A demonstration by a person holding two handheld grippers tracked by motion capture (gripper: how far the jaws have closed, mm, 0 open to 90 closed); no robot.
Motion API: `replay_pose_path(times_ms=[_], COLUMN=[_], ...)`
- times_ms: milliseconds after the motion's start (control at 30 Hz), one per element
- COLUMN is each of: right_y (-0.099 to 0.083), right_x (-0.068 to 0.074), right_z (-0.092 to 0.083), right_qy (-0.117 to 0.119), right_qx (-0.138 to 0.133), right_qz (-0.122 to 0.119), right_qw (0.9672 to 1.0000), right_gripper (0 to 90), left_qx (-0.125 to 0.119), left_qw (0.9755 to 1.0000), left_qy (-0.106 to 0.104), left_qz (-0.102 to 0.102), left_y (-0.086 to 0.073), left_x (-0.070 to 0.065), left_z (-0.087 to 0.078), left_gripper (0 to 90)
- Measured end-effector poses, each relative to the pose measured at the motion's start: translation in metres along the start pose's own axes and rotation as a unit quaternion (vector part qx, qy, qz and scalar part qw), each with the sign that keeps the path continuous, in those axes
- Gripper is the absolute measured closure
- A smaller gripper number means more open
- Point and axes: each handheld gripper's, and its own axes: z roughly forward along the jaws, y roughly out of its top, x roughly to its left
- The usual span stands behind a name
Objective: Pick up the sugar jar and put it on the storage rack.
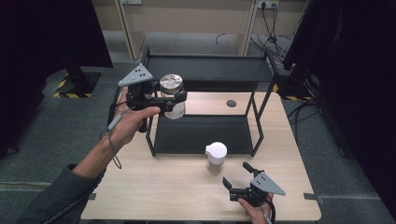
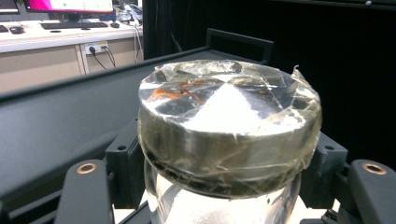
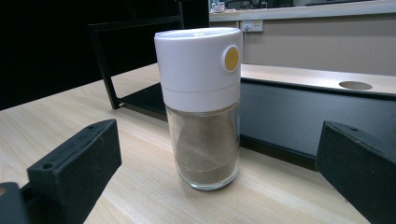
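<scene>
Jar (image 1: 172, 95) in left gripper (image 1: 173, 99) above rack (image 1: 201, 135), shaker (image 1: 215, 157) on table (image 1: 154, 186) before rack

No readable text, label, brand or number on any jar, shelf or wall.

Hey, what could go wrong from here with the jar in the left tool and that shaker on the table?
The left tool holds the jar in the air by its glass just under the taped lid; smooth glass might slip and fall. The jar hangs close to the black rack, so it could knock the top shelf's edge. The shaker stands before the open right tool; a careless reach could tip it.
</scene>
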Motion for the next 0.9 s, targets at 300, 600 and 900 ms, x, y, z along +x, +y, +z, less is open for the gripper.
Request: replay_pose_path(times_ms=[300, 600, 900], right_y=[0.0, 0.0, 0.0], right_x=[0.0, -0.001, -0.001], right_z=[0.0, -0.001, -0.001], right_qy=[0.001, 0.002, 0.003], right_qx=[0.0, -0.001, -0.001], right_qz=[0.0, 0.0, -0.001], right_qw=[1.0, 1.0, 1.0], right_gripper=[0.7, 0.7, 0.7], left_qx=[-0.005, -0.006, -0.005], left_qw=[0.9997, 0.9979, 0.994], left_qy=[0.024, 0.065, 0.109], left_qz=[0.004, -0.006, -0.007], left_y=[0.026, 0.045, 0.056], left_x=[-0.001, 0.004, 0.01], left_z=[0.009, 0.029, 0.049], left_gripper=[31.3, 31.3, 31.3])
